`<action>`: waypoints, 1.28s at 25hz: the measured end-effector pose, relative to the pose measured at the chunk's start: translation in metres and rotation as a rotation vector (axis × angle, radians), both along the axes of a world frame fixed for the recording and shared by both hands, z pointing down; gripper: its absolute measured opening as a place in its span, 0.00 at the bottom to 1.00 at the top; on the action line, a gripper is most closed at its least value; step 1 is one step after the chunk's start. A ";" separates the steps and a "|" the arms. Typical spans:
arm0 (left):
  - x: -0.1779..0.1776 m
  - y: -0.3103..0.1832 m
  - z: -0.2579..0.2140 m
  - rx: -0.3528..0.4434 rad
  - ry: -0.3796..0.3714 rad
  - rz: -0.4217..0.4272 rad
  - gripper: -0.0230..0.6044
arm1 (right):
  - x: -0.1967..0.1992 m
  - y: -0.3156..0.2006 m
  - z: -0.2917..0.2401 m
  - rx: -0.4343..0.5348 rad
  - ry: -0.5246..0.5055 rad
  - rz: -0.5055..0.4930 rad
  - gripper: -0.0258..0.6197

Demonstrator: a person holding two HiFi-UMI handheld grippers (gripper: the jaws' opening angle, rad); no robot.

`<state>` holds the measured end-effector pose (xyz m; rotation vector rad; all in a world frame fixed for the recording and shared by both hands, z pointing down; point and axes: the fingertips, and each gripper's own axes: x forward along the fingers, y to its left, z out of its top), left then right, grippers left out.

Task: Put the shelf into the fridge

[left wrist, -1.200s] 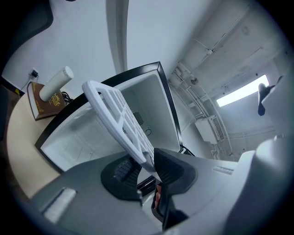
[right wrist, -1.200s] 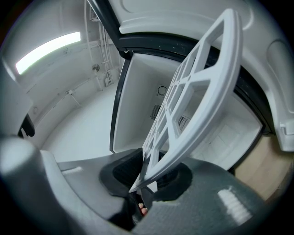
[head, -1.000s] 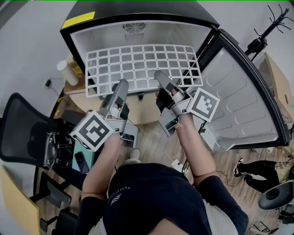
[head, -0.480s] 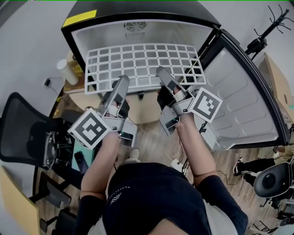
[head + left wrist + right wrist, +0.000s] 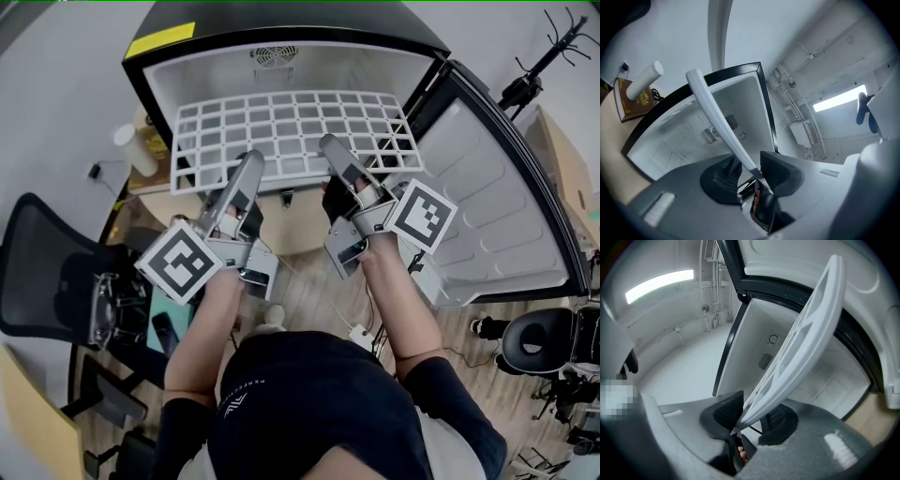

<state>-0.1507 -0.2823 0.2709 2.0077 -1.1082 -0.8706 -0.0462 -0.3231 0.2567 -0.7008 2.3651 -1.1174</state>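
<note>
The white grid shelf point(image 5: 291, 131) lies level at the mouth of the open black fridge point(image 5: 281, 47), with its near edge toward me. My left gripper point(image 5: 249, 161) has the shelf's front bar point(image 5: 712, 112) between its jaws, which are opening, and a gap shows beside the bar. My right gripper point(image 5: 328, 146) straddles the shelf's near edge point(image 5: 801, 343). Its jaws are opening too, with the shelf's corner lying loose between the pads. In the gripper views, the left gripper point(image 5: 750, 165) and the right gripper point(image 5: 750, 417) both look into the fridge's white interior point(image 5: 689, 140).
The fridge door point(image 5: 497, 216) swings wide open to the right. A wooden table point(image 5: 150, 192) with a white cylinder point(image 5: 131, 148) stands left of the fridge. A black office chair point(image 5: 47, 281) is at left and another chair point(image 5: 548, 339) at lower right. A cardboard box point(image 5: 562, 169) stands at the far right.
The shelf and both grippers have edged forward toward the fridge. Both pairs of jaws have spread wider round the shelf's edge. At lower right a chair has rolled in where legs were.
</note>
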 end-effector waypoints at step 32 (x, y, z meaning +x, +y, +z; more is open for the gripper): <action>-0.015 -0.052 -0.001 0.014 -0.143 -0.015 0.23 | -0.008 -0.051 0.003 -0.016 -0.007 0.051 0.16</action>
